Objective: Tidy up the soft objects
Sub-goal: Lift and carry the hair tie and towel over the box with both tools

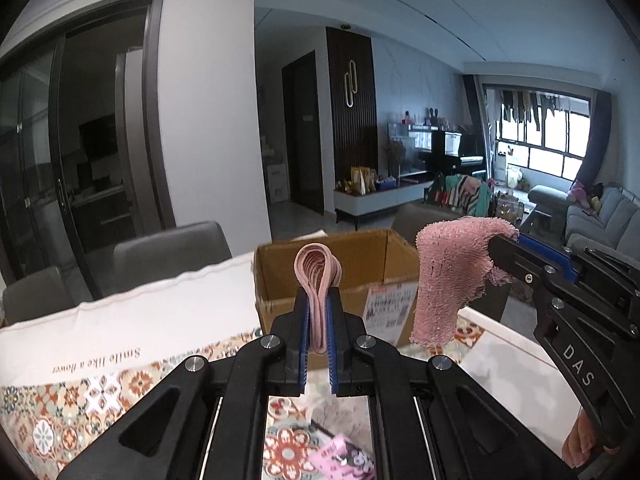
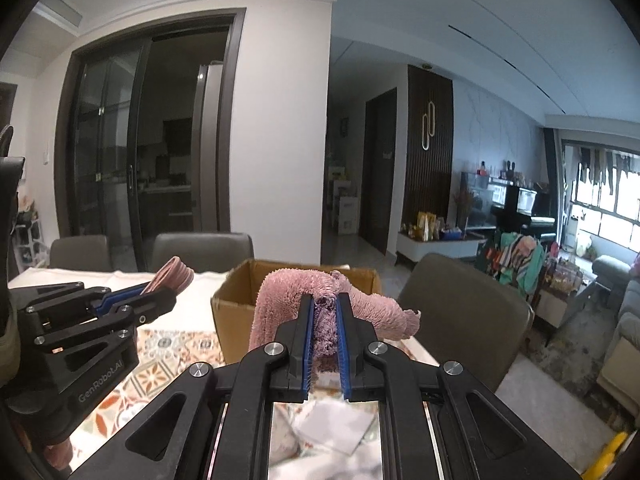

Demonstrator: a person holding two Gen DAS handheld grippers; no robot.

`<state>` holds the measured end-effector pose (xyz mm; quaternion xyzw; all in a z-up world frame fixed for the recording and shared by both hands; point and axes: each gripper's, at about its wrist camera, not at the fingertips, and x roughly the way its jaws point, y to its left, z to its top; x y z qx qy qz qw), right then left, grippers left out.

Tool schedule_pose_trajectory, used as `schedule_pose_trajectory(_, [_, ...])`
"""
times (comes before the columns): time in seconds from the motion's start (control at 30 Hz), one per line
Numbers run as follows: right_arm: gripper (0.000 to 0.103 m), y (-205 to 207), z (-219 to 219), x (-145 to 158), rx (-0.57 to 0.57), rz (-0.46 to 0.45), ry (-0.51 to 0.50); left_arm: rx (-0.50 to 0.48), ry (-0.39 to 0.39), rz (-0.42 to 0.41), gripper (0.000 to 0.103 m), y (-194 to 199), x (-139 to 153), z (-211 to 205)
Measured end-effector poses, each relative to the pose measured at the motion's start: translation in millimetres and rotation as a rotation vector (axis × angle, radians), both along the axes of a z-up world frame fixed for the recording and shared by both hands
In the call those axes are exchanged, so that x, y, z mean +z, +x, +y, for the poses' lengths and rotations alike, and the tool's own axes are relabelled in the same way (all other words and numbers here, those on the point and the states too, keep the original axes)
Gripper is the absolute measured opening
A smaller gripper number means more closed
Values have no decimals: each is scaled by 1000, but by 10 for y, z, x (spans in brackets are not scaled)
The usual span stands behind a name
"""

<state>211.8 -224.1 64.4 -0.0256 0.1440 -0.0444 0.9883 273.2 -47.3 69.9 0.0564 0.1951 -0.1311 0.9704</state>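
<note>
- Left wrist view: left gripper point(image 1: 318, 320) clamped tight on a folded pink cloth point(image 1: 318, 276), its looped fold standing up in front of the open cardboard box point(image 1: 368, 248).
- Right wrist view: right gripper point(image 2: 325, 330) pinched on a pink chenille cloth point(image 2: 288, 296), ends drooping both sides, held just before the box's near wall.
- Box on patterned tablecloth point(image 1: 120, 384); grey chairs point(image 2: 202, 250) beyond the box.

Cardboard box point(image 1: 362, 270) on patterned tablecloth point(image 1: 120, 384)
</note>
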Motion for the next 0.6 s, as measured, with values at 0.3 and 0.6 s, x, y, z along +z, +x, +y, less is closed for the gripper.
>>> schedule_pose_trajectory(0.3, [12, 298, -89, 142, 8, -51, 15, -2, 20, -58, 10, 250, 116, -44])
schedule_pose_trajectory(0.6, [12, 671, -218, 195, 12, -77, 27, -2, 22, -80, 10, 569, 116, -72])
